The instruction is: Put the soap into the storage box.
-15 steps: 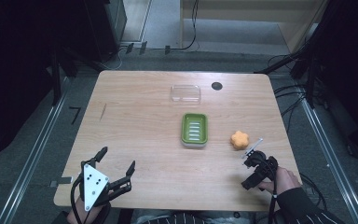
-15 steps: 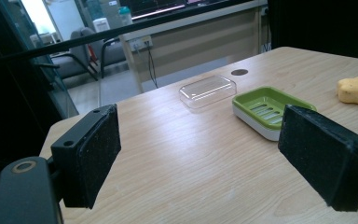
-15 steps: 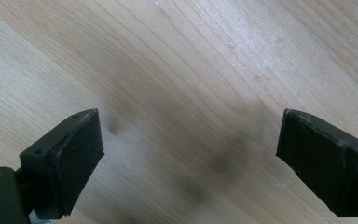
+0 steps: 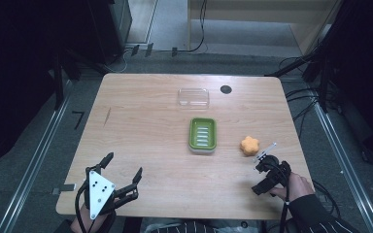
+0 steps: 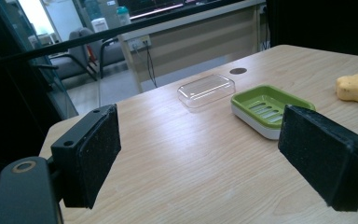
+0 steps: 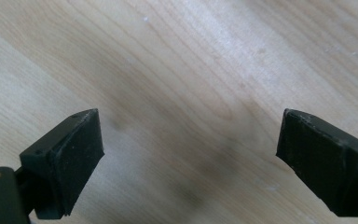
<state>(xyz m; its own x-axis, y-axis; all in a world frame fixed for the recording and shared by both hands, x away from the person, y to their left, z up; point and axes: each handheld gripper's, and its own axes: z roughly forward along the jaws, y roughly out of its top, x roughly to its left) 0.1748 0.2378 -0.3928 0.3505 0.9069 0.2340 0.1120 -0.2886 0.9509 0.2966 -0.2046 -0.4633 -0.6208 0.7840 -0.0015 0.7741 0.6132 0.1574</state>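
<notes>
A green soap dish [image 4: 203,134] lies near the middle of the wooden table [image 4: 145,121], with a clear plastic lid [image 4: 193,97] behind it. An orange flower-shaped sponge [image 4: 249,145] rests to the dish's right. My right gripper [image 4: 261,177] hovers just in front of the sponge, pointing down at bare wood, open [image 6: 189,158] with nothing between its pads. My left gripper [image 4: 122,167] sits at the front left corner, open and empty. Past its wide jaws [image 5: 209,158], the left gripper view takes in the dish [image 5: 270,105], the lid [image 5: 206,89] and the sponge [image 5: 356,87].
A small black round disc [image 4: 226,89] sits on the table near the far edge, right of the lid. Dark stands, cables and metal floor rails surround the table. Bare wood stretches between the left gripper and the dish.
</notes>
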